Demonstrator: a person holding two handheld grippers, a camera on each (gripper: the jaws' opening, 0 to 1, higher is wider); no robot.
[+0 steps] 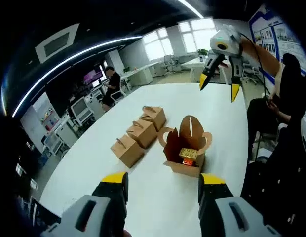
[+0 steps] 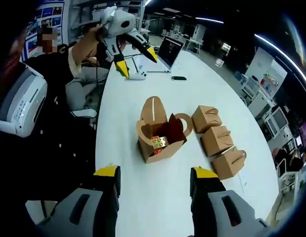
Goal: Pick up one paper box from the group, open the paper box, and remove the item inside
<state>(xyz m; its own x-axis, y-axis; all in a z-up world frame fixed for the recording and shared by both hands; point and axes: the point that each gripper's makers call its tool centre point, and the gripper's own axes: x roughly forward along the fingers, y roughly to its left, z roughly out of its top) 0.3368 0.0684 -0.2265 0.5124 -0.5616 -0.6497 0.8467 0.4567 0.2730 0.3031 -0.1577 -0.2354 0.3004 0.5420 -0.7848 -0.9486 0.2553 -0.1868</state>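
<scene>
A brown paper box (image 1: 185, 148) stands open on the white table (image 1: 158, 207), its flaps up, with a yellow and red toy brick (image 1: 187, 155) inside. Three closed paper boxes (image 1: 142, 133) lie in a row to its left. My left gripper (image 1: 163, 178) is open just short of the open box, holding nothing. My right gripper (image 1: 220, 87) hangs open in the air beyond the box. In the right gripper view the open box (image 2: 160, 136) and brick (image 2: 160, 142) sit ahead of my open right gripper (image 2: 155, 173), and the left gripper (image 2: 137, 60) is raised behind them.
A laptop (image 2: 170, 49), a dark phone (image 2: 178, 78) and a white device (image 2: 138, 75) lie at the table's far end. The closed boxes (image 2: 216, 139) sit to the right of the open one. A person (image 1: 286, 84) sits by the table edge. Desks and chairs stand beyond.
</scene>
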